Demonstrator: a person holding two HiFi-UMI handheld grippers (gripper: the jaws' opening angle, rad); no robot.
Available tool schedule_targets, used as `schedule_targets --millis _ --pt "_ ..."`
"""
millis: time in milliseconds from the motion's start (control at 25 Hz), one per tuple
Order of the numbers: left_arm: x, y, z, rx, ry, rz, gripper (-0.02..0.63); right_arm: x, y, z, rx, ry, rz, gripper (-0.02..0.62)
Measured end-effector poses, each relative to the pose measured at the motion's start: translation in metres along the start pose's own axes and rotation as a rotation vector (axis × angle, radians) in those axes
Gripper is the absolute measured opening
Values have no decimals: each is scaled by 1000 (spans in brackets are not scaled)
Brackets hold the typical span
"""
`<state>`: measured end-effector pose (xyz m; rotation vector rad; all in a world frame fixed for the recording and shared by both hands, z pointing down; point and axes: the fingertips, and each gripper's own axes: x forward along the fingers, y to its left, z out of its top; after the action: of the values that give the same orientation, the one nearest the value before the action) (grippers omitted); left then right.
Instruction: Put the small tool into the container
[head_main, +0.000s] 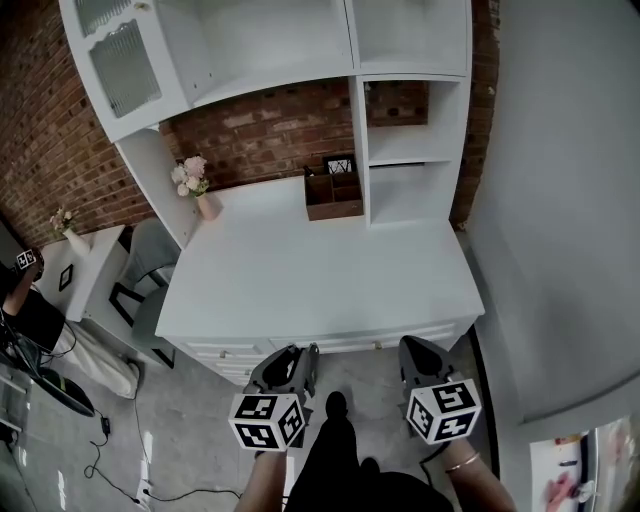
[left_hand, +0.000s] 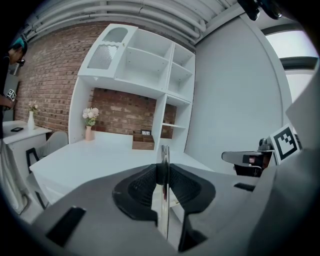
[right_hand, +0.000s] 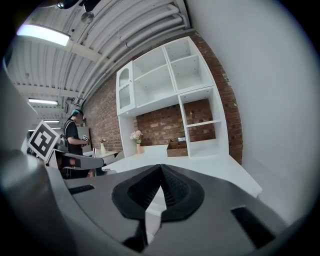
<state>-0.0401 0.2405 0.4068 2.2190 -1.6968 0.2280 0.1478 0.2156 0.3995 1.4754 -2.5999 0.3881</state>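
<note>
A thin shiny metal tool (left_hand: 165, 200) stands upright between the jaws of my left gripper (left_hand: 162, 167), which is shut on it. In the head view the left gripper (head_main: 300, 352) and the right gripper (head_main: 415, 345) hang side by side just in front of the white desk (head_main: 320, 270), short of its front edge. The brown wooden container (head_main: 333, 195) sits at the desk's back, against the shelf unit; it also shows as the container (left_hand: 143, 142) and the container (right_hand: 177, 150) far ahead of both grippers. My right gripper (right_hand: 161, 167) has its fingertips touching, with nothing between them.
A pink vase of flowers (head_main: 200, 190) stands at the desk's back left. A grey chair (head_main: 145, 265) and a low white side table (head_main: 75, 250) are to the left, with a person (right_hand: 75, 135) beyond. A white wall (head_main: 560, 200) borders the right.
</note>
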Motion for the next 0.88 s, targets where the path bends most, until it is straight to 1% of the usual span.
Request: schedule_targets --millis 200,480,680,880 --pt "47 26 15 -5 2 -20 84 56 -6 5 4 13 11 5" --pt "120 83 46 9 19 -34 84 150 -11 23 24 31 23 5" --pt "170 118 70 6 29 -63 84 213 -14 38 38 50 8 5" --pt "211 145 91 -4 31 -81 84 262 -16 47 33 70 -3 5"
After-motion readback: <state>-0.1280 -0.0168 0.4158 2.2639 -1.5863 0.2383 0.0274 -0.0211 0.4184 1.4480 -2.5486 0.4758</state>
